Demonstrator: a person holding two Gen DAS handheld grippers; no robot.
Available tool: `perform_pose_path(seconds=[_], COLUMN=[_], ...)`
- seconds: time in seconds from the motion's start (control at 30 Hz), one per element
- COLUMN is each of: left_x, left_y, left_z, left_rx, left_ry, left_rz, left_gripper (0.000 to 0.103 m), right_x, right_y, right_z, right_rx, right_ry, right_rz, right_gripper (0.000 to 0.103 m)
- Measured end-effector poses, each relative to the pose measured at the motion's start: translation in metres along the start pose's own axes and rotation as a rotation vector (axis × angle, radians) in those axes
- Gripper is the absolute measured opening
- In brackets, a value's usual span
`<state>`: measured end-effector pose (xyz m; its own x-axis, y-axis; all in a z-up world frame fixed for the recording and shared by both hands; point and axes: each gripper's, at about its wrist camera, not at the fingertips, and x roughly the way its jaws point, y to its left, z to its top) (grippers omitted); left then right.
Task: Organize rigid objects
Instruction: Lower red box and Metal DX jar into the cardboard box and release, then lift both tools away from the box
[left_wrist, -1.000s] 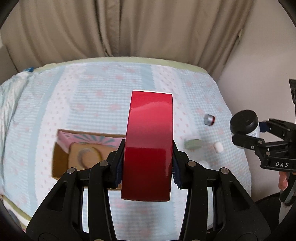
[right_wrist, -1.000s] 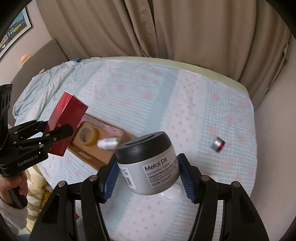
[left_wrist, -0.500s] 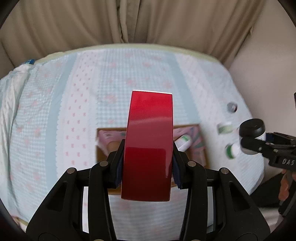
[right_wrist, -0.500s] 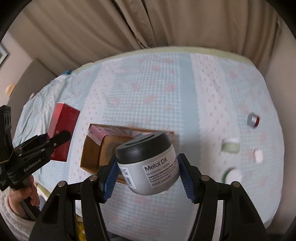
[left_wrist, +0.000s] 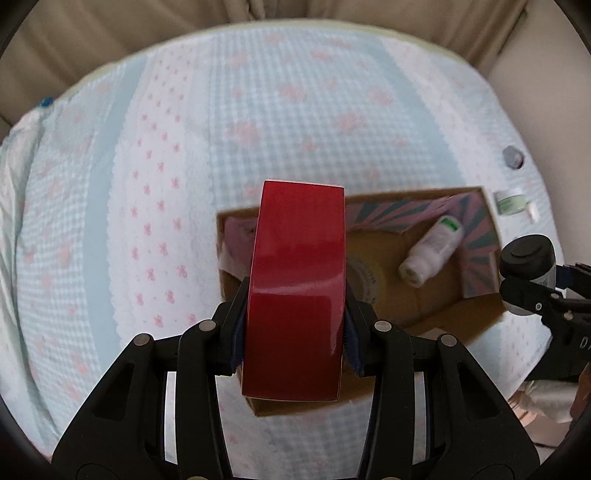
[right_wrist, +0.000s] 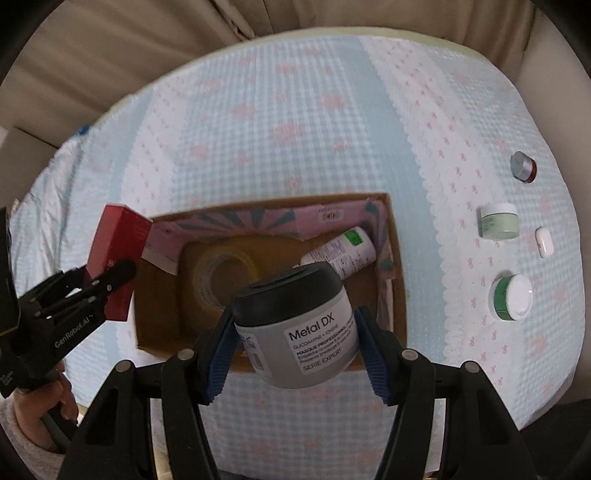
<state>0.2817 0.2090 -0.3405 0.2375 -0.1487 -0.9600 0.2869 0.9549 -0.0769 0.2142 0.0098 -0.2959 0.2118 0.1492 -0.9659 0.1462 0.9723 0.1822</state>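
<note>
- Now over open brown cardboard box, formerly short of it.
- Left gripper pinching glossy red carton, centre frame.
- Right gripper clamping grey black-lidded jar, lower centre.
- Lower into free floor, clear of white bottle and tape roll, before releasing.

A glossy red carton is hanging upright over the left end of an open cardboard box. A grey "Metal DX" jar with black lid is tilting above the box's near edge. Inside, a tape roll and white bottle are lying flat. Four small containers are sitting on the bedspread to the right.
</note>
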Motion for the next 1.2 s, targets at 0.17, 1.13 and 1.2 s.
perform_pose_path(seconds=[0.17,1.13,1.2], left_x=[0.041,0.036,0.027], left_y=[-0.003,-0.016,-0.016], left_z=[-0.005,-0.007,-0.007], left_rx=[0.008,-0.051,-0.048], left_ry=[0.068,0.047,0.032], left_rz=[0.031,-0.053,-0.055], left_gripper=[0.039,0.103,0.103], right_x=[0.047,0.084,0.078], right_y=[-0.009,-0.030,-0.028], right_z=[0.001,-0.028,-0.031], right_rx=[0.018,0.023,0.016], right_ry=[0.058,0.067,0.057], right_rz=[-0.028,0.017,0.015], right_gripper=[0.058,0.103,0.103])
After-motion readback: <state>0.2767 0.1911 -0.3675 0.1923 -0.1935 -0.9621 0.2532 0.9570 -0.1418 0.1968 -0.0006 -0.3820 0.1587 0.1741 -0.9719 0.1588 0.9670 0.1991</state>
